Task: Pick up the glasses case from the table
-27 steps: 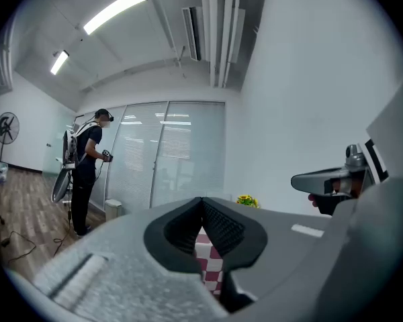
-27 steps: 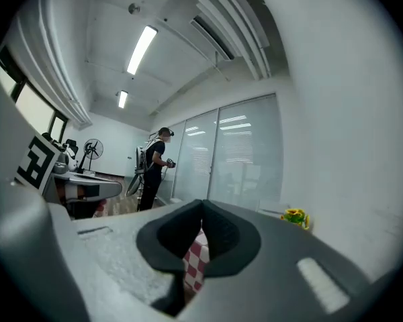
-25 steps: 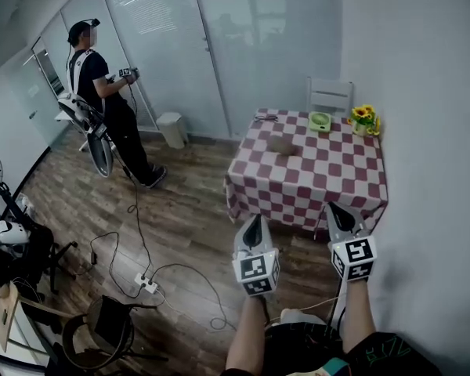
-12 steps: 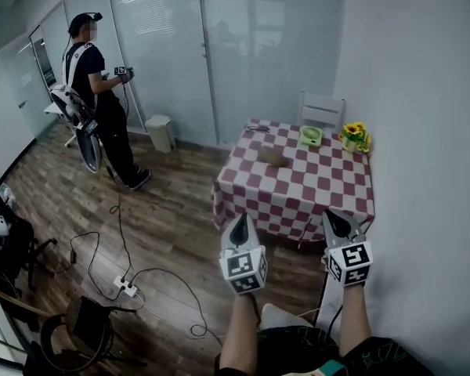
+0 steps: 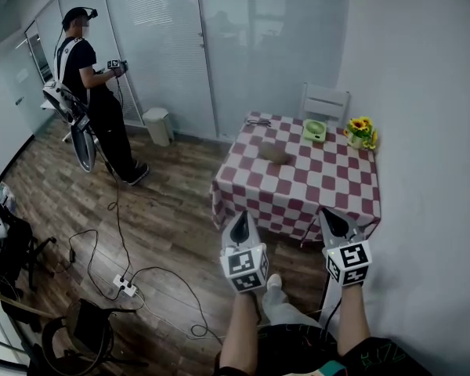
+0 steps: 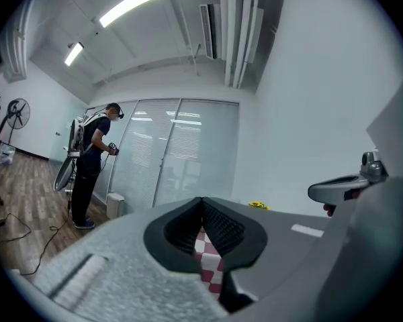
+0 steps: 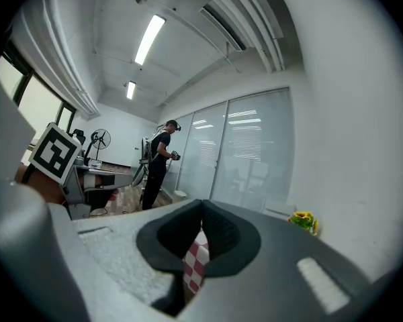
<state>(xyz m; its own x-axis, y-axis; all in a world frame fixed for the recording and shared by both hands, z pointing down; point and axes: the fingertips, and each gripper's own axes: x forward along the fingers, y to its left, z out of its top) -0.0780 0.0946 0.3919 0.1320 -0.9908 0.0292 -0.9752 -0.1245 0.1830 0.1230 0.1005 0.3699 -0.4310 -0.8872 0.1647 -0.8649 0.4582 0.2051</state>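
Observation:
The glasses case [image 5: 276, 153], a brownish oblong, lies on the red-and-white checked table [image 5: 298, 194] toward its far left part. Both grippers hang well short of the table, over the wooden floor, pointing roughly level at it. My left gripper [image 5: 240, 218] has its jaws together with nothing between them, and so does my right gripper [image 5: 330, 213]. In the left gripper view the left gripper [image 6: 202, 200] shows closed tips with checked cloth [image 6: 207, 260] visible below them. The right gripper view shows the right gripper [image 7: 201, 204] the same way. The case is hidden in both gripper views.
On the table stand a green bowl [image 5: 314, 130], a sunflower pot [image 5: 360, 131] and a pair of glasses [image 5: 258, 121]. A white chair [image 5: 326, 100] is behind it, a wall at right. A person [image 5: 86, 77], a bin [image 5: 158, 125] and floor cables [image 5: 125, 287] are at left.
The head view has drawn closer to the table and swung slightly. Both grippers moved forward with it, still closed. The person at left shifted farther left in the picture.

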